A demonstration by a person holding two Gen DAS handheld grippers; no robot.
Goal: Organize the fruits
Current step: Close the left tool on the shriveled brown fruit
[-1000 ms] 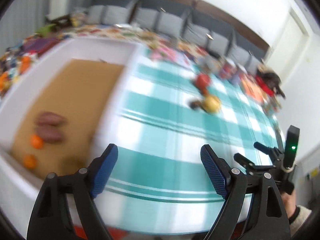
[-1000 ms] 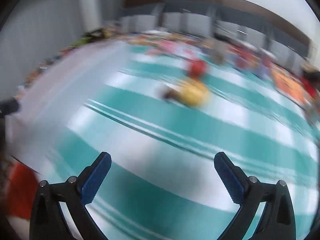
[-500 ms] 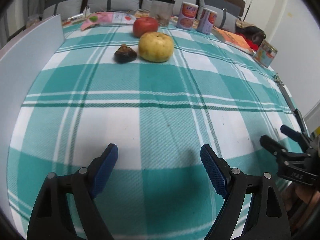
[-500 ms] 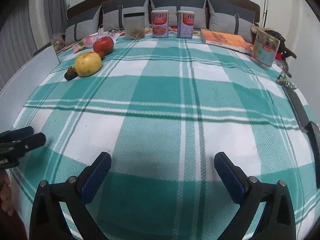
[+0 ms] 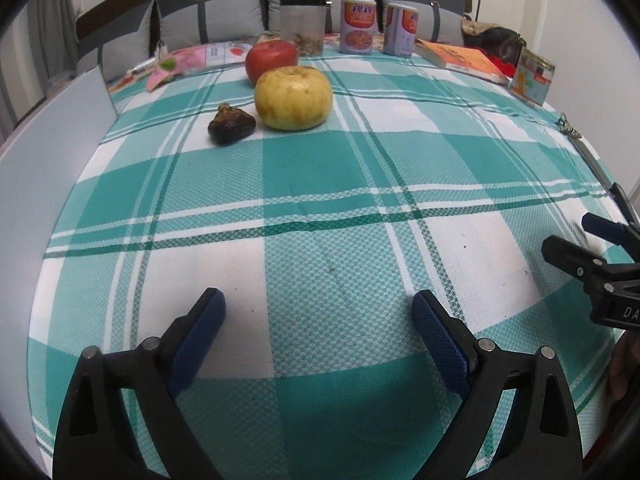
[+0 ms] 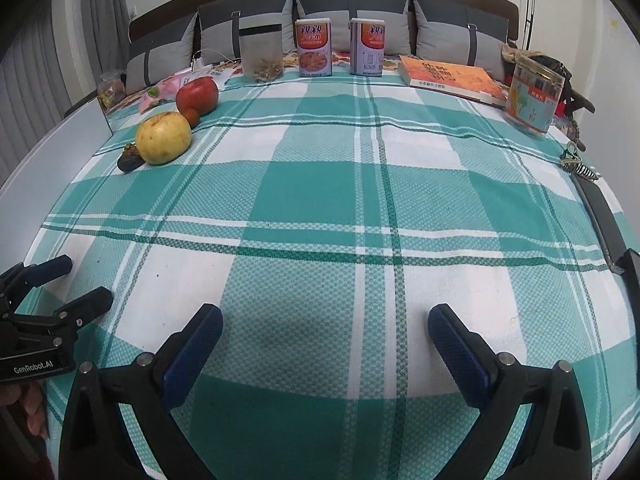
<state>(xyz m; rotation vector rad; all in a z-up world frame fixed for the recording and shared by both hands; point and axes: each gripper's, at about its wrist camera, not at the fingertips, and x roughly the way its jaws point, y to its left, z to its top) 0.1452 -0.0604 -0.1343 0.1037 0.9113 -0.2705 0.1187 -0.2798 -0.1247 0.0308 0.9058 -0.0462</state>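
Note:
A yellow apple (image 5: 293, 98) sits on the teal plaid tablecloth (image 5: 320, 200), with a red apple (image 5: 271, 60) just behind it and a small dark wrinkled fruit (image 5: 231, 125) at its left. In the right wrist view the yellow apple (image 6: 163, 138), red apple (image 6: 197, 94), dark fruit (image 6: 129, 158) and a small orange-red fruit (image 6: 191, 117) lie at the far left. My left gripper (image 5: 319, 322) is open and empty, well short of the fruits. My right gripper (image 6: 325, 330) is open and empty over the cloth's near middle.
A white box wall (image 5: 48, 152) stands along the left edge. Two cans (image 6: 314, 47), a clear bag (image 6: 262, 53), an orange book (image 6: 450, 77) and a printed jar (image 6: 534, 94) line the far side. A dark strap (image 6: 600, 216) lies at the right edge.
Both views swung from the box with fruits to the tablecloth a second ago. Since half a second ago the left gripper has moved closer to the fruits; the right view barely shifted.

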